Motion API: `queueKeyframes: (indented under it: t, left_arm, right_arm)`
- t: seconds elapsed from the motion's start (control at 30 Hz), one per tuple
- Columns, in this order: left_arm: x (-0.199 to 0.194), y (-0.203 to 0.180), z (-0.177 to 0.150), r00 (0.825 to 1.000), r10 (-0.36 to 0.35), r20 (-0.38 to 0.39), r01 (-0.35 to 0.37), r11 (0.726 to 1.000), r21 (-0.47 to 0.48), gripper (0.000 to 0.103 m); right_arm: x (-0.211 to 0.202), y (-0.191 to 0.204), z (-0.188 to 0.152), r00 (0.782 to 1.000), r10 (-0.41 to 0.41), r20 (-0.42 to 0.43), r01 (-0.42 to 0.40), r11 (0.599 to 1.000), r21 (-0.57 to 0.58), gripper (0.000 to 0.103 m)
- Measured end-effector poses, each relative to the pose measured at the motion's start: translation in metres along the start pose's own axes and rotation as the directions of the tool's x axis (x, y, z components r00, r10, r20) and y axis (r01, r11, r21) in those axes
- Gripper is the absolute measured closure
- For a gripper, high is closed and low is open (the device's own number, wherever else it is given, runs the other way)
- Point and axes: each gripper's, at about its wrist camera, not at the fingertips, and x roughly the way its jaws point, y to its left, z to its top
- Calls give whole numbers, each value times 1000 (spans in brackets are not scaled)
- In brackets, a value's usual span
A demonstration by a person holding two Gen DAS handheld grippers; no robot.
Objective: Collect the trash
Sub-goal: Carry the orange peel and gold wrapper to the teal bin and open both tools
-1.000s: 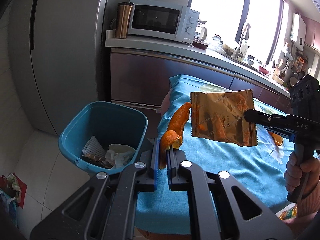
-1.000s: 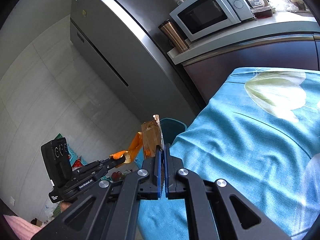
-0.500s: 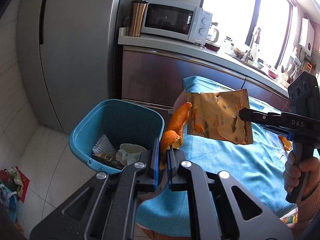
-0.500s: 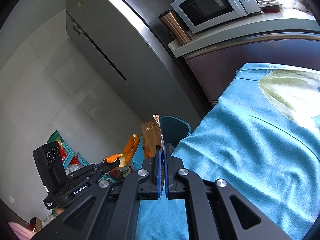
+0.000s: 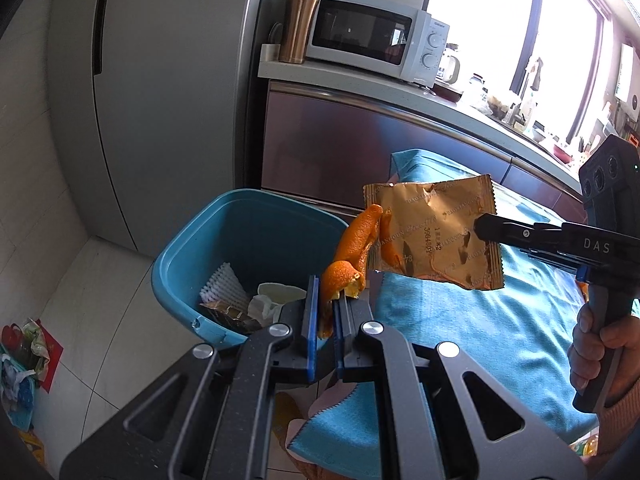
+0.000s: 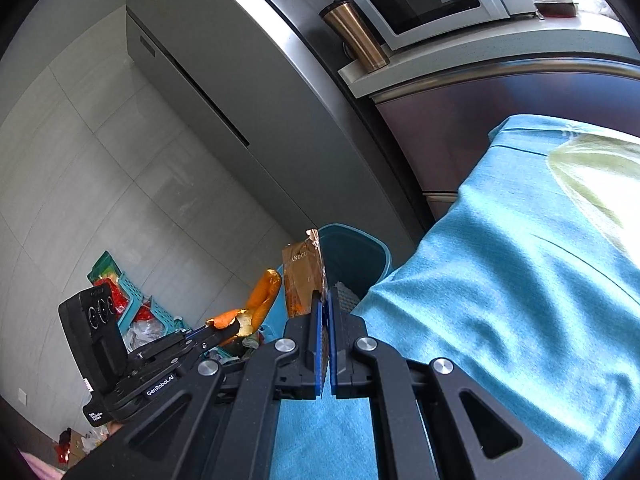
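Note:
My left gripper (image 5: 326,300) is shut on an orange peel (image 5: 354,246) and holds it in the air by the right rim of a blue trash bin (image 5: 192,256). My right gripper (image 6: 325,300) is shut on a brown foil snack wrapper (image 6: 302,276), seen flat in the left wrist view (image 5: 434,232), just right of the peel above the table's left edge. The bin (image 6: 360,254) holds crumpled paper and wrappers (image 5: 256,300). The left gripper with the peel (image 6: 256,308) shows at the lower left of the right wrist view.
A table under a blue cloth (image 5: 460,328) stands right of the bin. A grey fridge (image 5: 160,80) and a steel counter with a microwave (image 5: 372,36) and a copper tumbler (image 5: 298,26) stand behind. Bags and a basket (image 6: 132,308) lie on the tiled floor.
Both grippers have moved left with their loads, off the table and toward the bin. The bin now lies closer under the peel and the wrapper.

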Motion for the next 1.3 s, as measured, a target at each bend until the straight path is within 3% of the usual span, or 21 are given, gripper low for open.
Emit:
queueKeyframes:
  t: [0.73,1.3]
  left_arm:
    - [15,24,-2,999,31,-19,-32,998,-61,96]
    - [44,45,-4,997,47,-60,-55,990,-126,96]
  right_arm:
    - [47,6,8,998,-23,-59,23,1000,1,101]
    - [103,19,14,983,-98,-158,92,995,-45,101]
